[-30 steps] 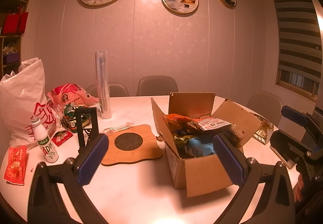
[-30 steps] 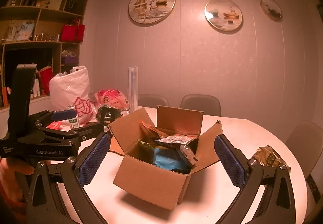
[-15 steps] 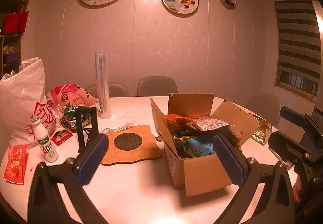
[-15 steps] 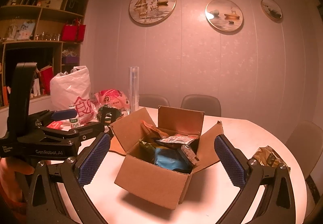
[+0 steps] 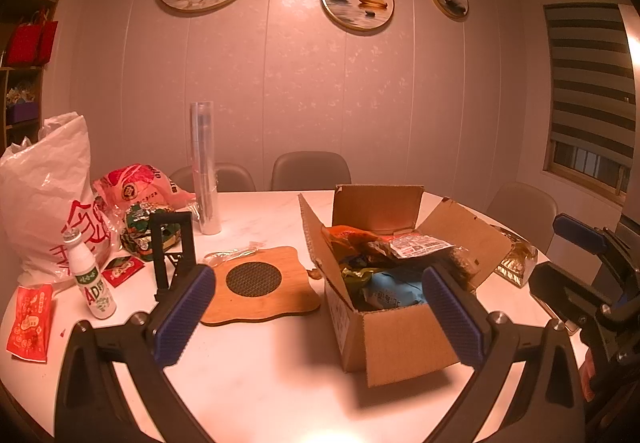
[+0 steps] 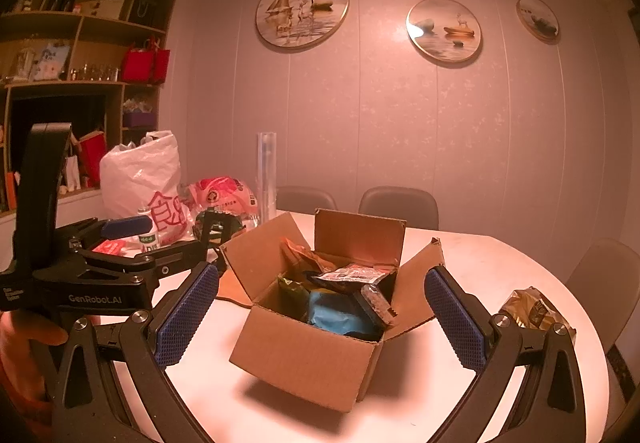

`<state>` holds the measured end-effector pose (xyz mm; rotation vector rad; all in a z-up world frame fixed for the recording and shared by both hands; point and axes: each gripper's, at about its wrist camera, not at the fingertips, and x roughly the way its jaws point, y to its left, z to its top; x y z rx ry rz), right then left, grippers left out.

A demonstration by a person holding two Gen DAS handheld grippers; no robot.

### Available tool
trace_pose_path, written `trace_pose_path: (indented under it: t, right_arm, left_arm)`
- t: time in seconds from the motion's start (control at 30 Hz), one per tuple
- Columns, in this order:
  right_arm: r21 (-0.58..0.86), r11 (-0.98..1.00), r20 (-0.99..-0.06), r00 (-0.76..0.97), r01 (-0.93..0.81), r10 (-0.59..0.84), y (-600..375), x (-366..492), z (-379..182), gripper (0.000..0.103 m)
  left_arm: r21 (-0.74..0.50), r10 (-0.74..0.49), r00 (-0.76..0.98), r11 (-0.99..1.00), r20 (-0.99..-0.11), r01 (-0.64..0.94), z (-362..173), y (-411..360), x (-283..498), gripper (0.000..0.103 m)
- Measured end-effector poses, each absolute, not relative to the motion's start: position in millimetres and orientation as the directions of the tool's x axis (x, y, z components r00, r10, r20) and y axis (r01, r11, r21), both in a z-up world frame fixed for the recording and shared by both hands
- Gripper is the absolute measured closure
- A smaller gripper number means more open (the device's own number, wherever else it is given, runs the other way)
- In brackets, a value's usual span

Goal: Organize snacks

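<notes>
An open cardboard box (image 5: 404, 339) (image 6: 304, 355) full of snack packets stands on the round white table (image 5: 260, 371). Inside lie a blue packet (image 6: 336, 313), an orange one (image 5: 348, 235) and a red-white one (image 5: 420, 243). A gold snack bag (image 5: 516, 257) (image 6: 532, 309) lies right of the box. My left gripper (image 5: 318, 317) is open and empty, hovering short of the box. My right gripper (image 6: 322, 325) is open and empty, above the table in front of the box. Each gripper shows at the edge of the other's view.
A wooden trivet (image 5: 258, 285), a black stand (image 5: 172, 247), a clear tube (image 5: 204, 167), a white bottle (image 5: 90, 281), a white plastic bag (image 5: 48, 195), a pink bag (image 5: 136, 189) and red packets (image 5: 30, 317) sit left. Chairs ring the far side.
Both views have shifted very slightly; the box sits marginally lower and nearer in the right wrist view. Both grippers stay open and nothing on the table has moved.
</notes>
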<state>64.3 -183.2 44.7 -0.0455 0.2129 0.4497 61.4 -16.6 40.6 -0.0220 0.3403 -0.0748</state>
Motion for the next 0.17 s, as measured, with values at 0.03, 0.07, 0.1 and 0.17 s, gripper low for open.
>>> trace_pose_path:
  t: [0.03,0.07,0.1,0.17]
  right_arm:
    - [0.003,0.899,-0.214,0.878,-0.437,0.428,-182.9,63.9,44.7,0.000]
    - [0.005,0.899,-0.213,0.878,-0.437,0.428,-182.6,63.3,44.9,0.000]
    - [0.007,0.898,-0.212,0.877,-0.439,0.430,-182.4,62.9,44.9,0.000]
    - [0.008,0.899,-0.213,0.877,-0.439,0.430,-181.3,62.3,45.0,0.000]
  left_arm:
    - [-0.034,-0.076,0.940,0.997,-0.331,0.068,40.6,-16.9,61.3,0.001]
    - [-0.035,-0.076,0.940,0.997,-0.331,0.068,40.6,-16.8,60.8,0.001]
    - [-0.035,-0.078,0.941,0.997,-0.330,0.070,40.5,-17.0,60.1,0.001]
    - [-0.035,-0.075,0.940,0.997,-0.331,0.067,40.4,-16.9,59.5,0.001]
